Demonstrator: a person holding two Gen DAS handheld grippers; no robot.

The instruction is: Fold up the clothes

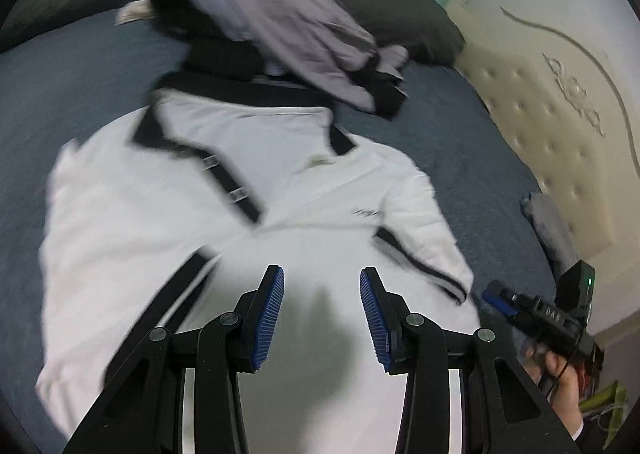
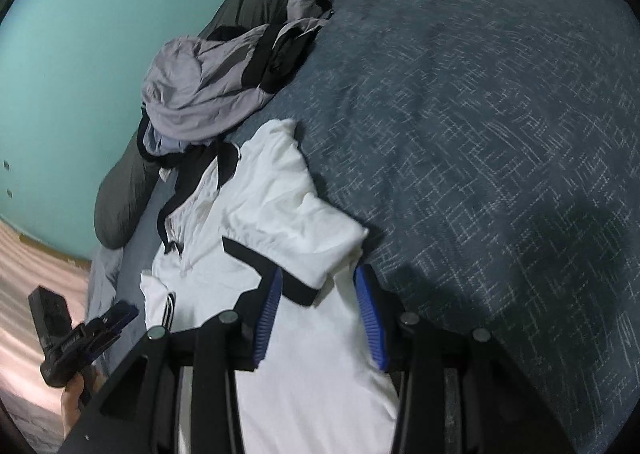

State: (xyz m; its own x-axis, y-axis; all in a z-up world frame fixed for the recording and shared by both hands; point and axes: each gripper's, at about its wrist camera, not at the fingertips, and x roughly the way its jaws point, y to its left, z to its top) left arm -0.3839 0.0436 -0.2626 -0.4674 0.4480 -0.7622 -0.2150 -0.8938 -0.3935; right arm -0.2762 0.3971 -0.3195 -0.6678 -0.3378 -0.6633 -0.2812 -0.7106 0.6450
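Left wrist view gives me the white polo shirt (image 1: 224, 221) spread flat on the blue bedspread (image 1: 80, 93), my left gripper (image 1: 322, 310) hovering over its lower part, fingers apart and empty. Right wrist view has my right gripper (image 2: 318, 314), fingers parted, above the folded-in sleeve (image 2: 296, 238), nothing pinched; a grey garment (image 2: 200, 93) lies heaped beyond the collar.

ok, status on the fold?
Left gripper open, over the shirt, empty. Right gripper open over the folded sleeve, nothing pinched. Grey clothes piled past the collar, clear of the shirt body.
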